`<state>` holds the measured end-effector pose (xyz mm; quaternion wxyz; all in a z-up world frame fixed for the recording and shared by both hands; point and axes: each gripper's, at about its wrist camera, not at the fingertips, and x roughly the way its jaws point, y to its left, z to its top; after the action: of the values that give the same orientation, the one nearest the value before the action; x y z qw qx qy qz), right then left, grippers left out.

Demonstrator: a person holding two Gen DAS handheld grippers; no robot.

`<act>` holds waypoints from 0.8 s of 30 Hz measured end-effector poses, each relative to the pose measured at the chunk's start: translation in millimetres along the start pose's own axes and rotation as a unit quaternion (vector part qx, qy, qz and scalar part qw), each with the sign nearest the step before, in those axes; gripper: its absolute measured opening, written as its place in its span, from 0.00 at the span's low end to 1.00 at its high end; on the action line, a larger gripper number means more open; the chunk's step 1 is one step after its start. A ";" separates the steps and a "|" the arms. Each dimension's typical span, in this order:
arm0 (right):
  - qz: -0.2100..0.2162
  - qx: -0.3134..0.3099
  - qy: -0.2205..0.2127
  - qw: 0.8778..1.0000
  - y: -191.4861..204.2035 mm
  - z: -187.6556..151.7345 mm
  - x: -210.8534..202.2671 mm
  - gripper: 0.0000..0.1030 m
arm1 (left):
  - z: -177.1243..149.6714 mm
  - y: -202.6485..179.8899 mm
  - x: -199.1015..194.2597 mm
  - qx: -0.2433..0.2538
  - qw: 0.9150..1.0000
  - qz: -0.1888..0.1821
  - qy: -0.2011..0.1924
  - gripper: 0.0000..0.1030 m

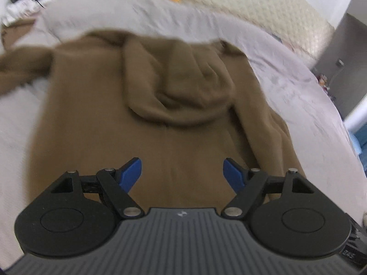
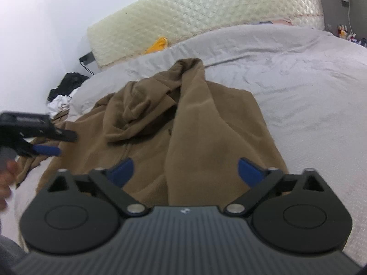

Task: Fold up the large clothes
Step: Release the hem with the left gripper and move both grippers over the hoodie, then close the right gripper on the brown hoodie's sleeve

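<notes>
The soft brown fleece hooded sweatshirt [image 1: 142,119] lies spread on the grey-sheeted bed [image 2: 298,80], hood flopped over its back. It looks thick and limp, likely to sag and bunch, so the left sleeve [image 1: 20,71] (trailing off sideways) or a hem corner seems the place to pinch. The left tool [image 1: 182,174] and right tool [image 2: 185,171] both gape wide, empty. Bare sheet lies open to the right.

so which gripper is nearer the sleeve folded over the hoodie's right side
Right. The right gripper hangs open directly over the folded sleeve; the left gripper, also open, is off at the brown hoodie's opposite edge.
</notes>
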<state>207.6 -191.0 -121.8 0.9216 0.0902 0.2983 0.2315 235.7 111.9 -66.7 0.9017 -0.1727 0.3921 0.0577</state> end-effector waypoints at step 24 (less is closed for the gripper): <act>-0.104 -0.096 0.179 0.974 21.6 -51.6 77.5 0.74 | -60.6 0.6 81.1 0.047 0.997 0.037 0.038 0.77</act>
<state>224.4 -133.3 -196.2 0.8767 -0.0728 0.4427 0.1737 249.6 88.3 -164.2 0.8907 -0.1171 0.4342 0.0663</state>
